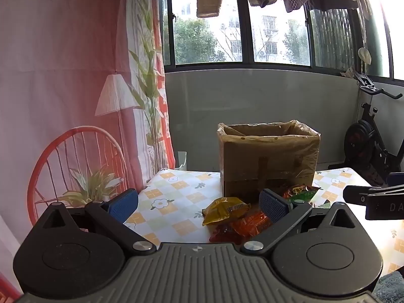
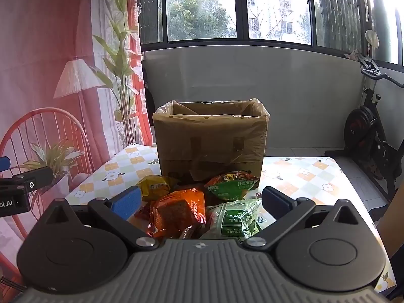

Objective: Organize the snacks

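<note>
Both tongs, left tongs (image 1: 199, 205) and right tongs (image 2: 202, 202), gape empty over crinkly snack packets (image 2: 181, 209); brown plastic-lined cardboard box (image 2: 210, 136) at twelve o'clock.

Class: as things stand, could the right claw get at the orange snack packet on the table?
Probably yes: the right claw is open, and the crinkly orange snack packet lies just ahead, uncovered on top.

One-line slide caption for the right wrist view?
Open right gripper over snack packets before a lined cardboard box.
</note>
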### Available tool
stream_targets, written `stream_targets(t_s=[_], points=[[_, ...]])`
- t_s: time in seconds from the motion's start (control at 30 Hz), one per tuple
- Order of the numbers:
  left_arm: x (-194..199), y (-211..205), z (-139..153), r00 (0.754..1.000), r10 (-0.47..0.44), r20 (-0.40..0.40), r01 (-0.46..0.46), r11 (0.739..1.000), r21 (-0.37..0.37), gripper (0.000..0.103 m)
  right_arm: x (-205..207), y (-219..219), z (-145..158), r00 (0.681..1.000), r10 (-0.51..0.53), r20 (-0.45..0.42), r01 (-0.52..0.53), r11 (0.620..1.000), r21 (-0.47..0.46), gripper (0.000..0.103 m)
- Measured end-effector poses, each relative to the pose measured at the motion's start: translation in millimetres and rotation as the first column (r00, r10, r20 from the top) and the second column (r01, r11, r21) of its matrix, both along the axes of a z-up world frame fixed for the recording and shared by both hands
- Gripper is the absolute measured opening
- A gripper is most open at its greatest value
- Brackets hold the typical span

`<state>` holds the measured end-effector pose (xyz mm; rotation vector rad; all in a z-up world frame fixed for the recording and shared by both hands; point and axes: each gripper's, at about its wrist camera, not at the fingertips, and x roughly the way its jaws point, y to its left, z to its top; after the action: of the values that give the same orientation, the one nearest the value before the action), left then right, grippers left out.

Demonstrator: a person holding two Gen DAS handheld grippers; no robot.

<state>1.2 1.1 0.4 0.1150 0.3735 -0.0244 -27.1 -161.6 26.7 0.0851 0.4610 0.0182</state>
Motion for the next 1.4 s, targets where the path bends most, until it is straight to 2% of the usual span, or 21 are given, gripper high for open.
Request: stream_targets(t_s=[0.13, 0.17, 0.37, 1.4], points=[[0.7, 0.3, 1.9, 1.000, 0.021, 0.018, -0.020, 1.000, -0.017, 0.103, 0.4, -0.1, -0.8, 1.000, 0.000, -0.003, 0.000, 1.000, -0.004, 0.103], [-2.0, -4.4, 0.3, 0.999, 0.017, 0.030, -0.017, 1.000, -0.001, 0.103, 0.3, -0.3, -0.9, 1.000, 0.001, -0.004, -0.001, 1.000, -0.003, 0.103], [-5.1, 0.7, -0.5, 0.999, 0.001, 0.032, 0.000, 1.000, -0.031, 0.103, 1.9, -1.0, -2.4, 1.000, 0.000, -0.006, 0.000, 1.000, -0.005, 0.103], [-3.9, 2.4, 0.2, 0.999, -0.004, 0.036, 0.005, 1.000, -0.018, 0.103, -2.9, -5.4, 0.3, 1.000, -0.010, 0.000, 0.010, 1.000, 0.011, 0.103]])
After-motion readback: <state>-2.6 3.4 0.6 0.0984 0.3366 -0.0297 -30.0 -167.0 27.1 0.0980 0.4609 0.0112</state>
